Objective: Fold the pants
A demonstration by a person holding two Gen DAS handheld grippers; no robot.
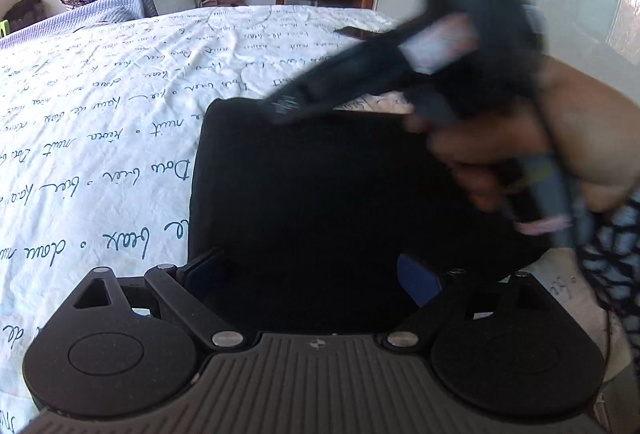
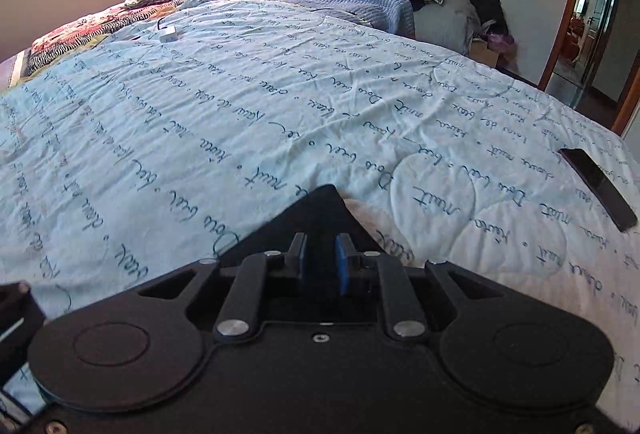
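The left gripper (image 1: 312, 278), fingers spread wide, hovers over the soft black pants (image 1: 320, 194), folded into a squarish block lying flat on the quilted script-printed bedspread (image 1: 120, 94); the right gripper (image 2: 322, 268) pinches their corner

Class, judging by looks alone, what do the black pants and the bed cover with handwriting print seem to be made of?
Black pants: probably soft matte knit; no sheen, weave indiscernible. Bed cover: likely quilted cotton, matte; stitched circles and fine wrinkles show.
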